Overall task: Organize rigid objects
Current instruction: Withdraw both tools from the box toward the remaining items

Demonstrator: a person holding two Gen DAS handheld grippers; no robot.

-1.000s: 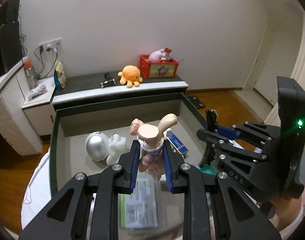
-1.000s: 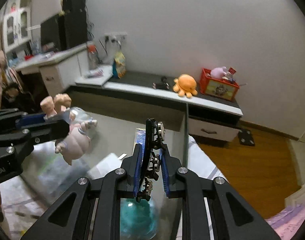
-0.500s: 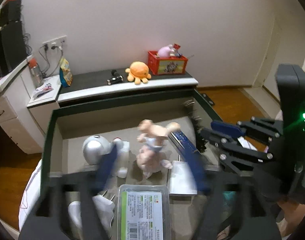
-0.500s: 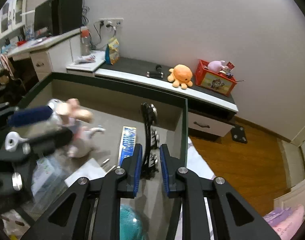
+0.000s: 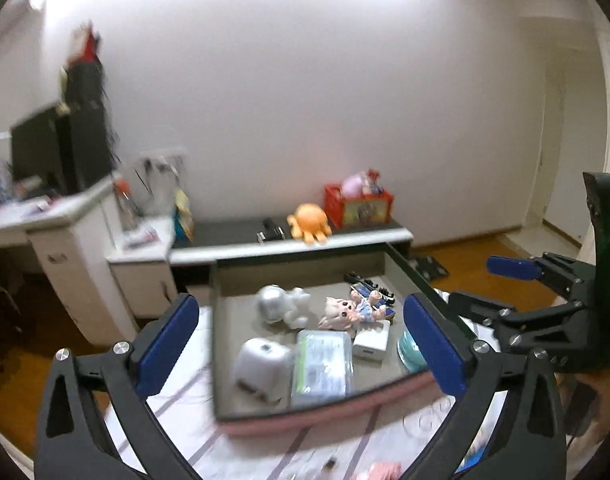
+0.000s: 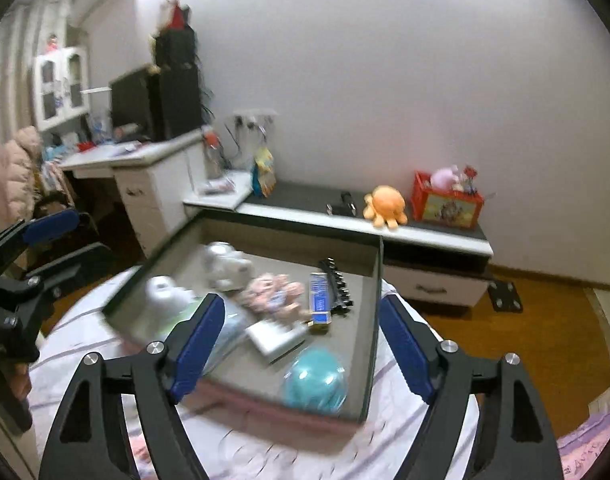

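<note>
Left wrist view puts your left gripper [image 5: 301, 330] nearest, its jaws opening wide with nothing between them; past its blue pads [image 5: 167, 334] lies the tray [image 5: 221, 280] on the striped bedcover [image 5: 173, 396]; your right gripper [image 6: 301, 344] likewise has its jaws opening and is carrying nothing, the tray's contents merely showing through the gap.

You look to be between picks, both tongs released above the tray; the next move, as I judge it, calls for choosing another loose item, and none is clearly visible outside the tray, so you may need to turn to find one.

Inside the tray, nearest you: a white rounded device [image 5: 261, 362], a clear packet with a green label [image 5: 323, 362], a small white box [image 5: 371, 344] and a teal ball [image 6: 315, 380] at the near right corner; farther back the pink doll [image 5: 351, 310] lies on its side, touching the blue box [image 6: 320, 298]; beside that a black toothed strip [image 6: 337, 284] rests near the right wall; a silver-and-white figure [image 5: 283, 304] sits at the far left; things lie loose and unsorted.
</note>
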